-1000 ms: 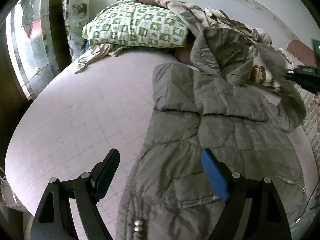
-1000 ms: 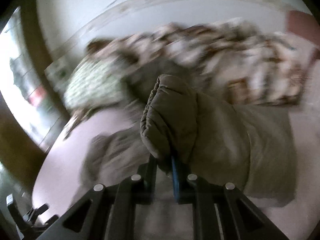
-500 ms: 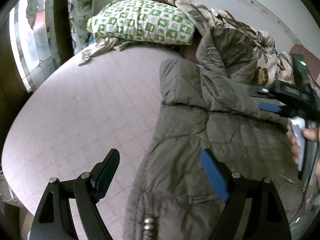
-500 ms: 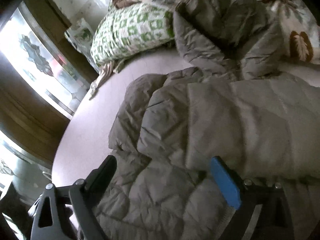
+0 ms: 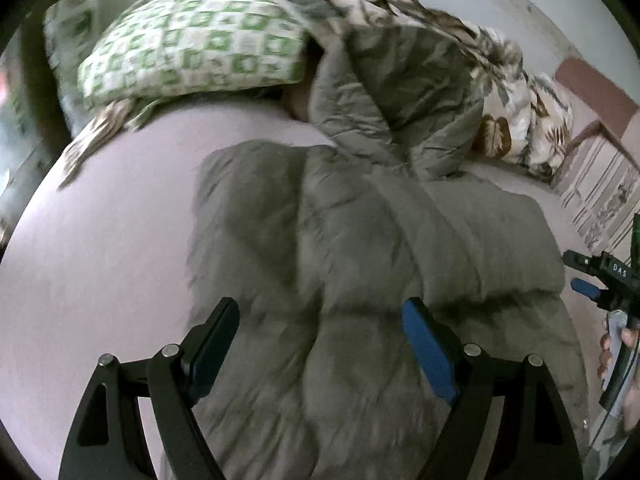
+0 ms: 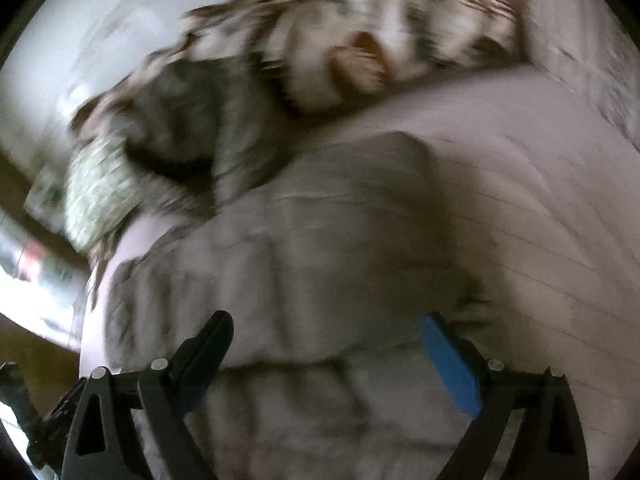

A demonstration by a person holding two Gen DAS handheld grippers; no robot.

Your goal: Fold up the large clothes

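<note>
A large olive-grey padded coat (image 5: 360,248) lies on the pale pink bed (image 5: 100,240), its sleeves folded across the body and its hood (image 5: 400,92) toward the pillows. My left gripper (image 5: 320,320) is open and empty, hovering above the coat's lower body. My right gripper (image 6: 326,334) is open and empty above the coat (image 6: 320,248) in its own blurred view. It also shows at the right edge of the left wrist view (image 5: 592,280), beside the coat.
A green checked pillow (image 5: 192,44) and a leaf-print blanket (image 5: 512,92) lie at the head of the bed. A window and wooden frame (image 6: 24,264) stand to the left. Bare sheet lies left of the coat.
The right gripper let go of the sleeve, now laid across the coat, opened and drew back to the right. The left gripper moved forward over the coat.
</note>
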